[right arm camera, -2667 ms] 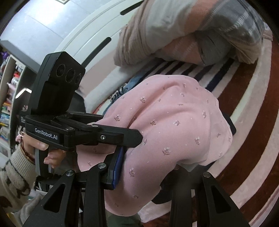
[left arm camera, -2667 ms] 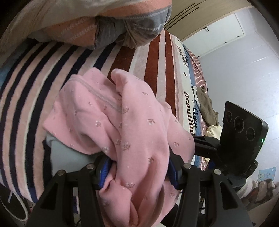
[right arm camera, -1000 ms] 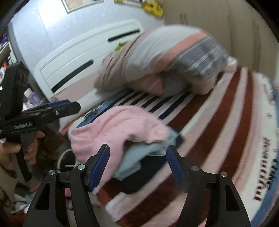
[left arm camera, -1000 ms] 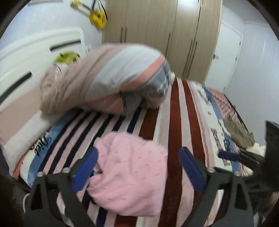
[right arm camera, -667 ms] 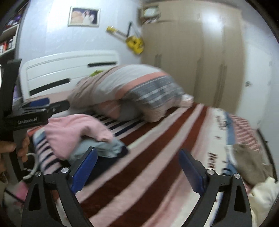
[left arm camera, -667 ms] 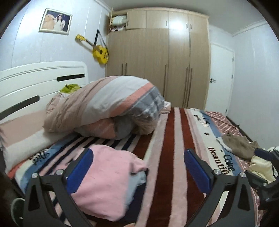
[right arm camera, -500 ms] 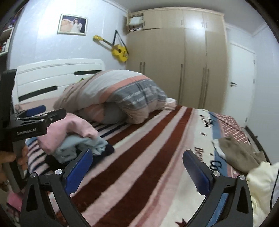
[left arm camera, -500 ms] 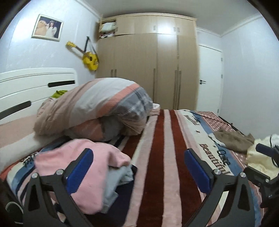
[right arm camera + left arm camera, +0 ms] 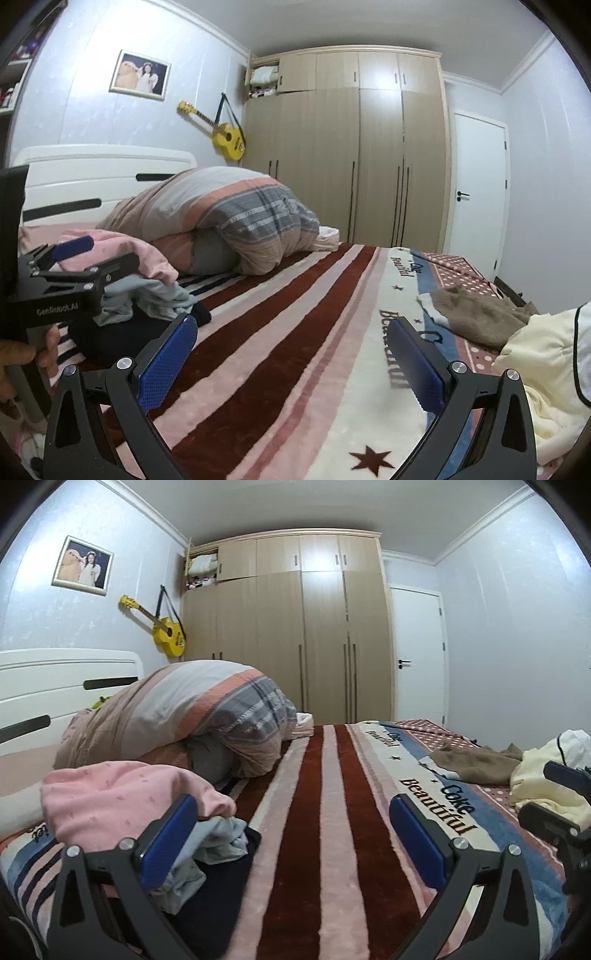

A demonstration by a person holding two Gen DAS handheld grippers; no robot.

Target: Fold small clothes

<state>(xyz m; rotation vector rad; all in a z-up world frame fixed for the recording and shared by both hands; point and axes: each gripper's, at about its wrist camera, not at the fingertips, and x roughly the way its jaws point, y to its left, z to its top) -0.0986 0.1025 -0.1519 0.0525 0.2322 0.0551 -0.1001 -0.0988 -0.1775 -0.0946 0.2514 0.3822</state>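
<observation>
A folded pink garment (image 9: 114, 797) lies on top of a stack with a light blue piece (image 9: 218, 840) and a dark piece (image 9: 221, 893) at the bed's left side. It also shows in the right wrist view (image 9: 147, 258). My left gripper (image 9: 293, 834) is open and empty, just right of the stack. My right gripper (image 9: 291, 354) is open and empty over the striped blanket (image 9: 295, 332). A brown garment (image 9: 476, 317) and a cream garment (image 9: 554, 373) lie unfolded at the right. The left gripper also shows at the left of the right wrist view (image 9: 74, 258).
A rolled striped duvet (image 9: 192, 716) lies at the head of the bed by the white headboard (image 9: 55, 686). A wooden wardrobe (image 9: 306, 635) and a white door (image 9: 417, 653) stand behind. A yellow guitar (image 9: 166, 635) hangs on the wall.
Both grippers let go of the pink garment onto the stack, opened wide and drew back and up. The views now swing right toward the unfolded clothes.
</observation>
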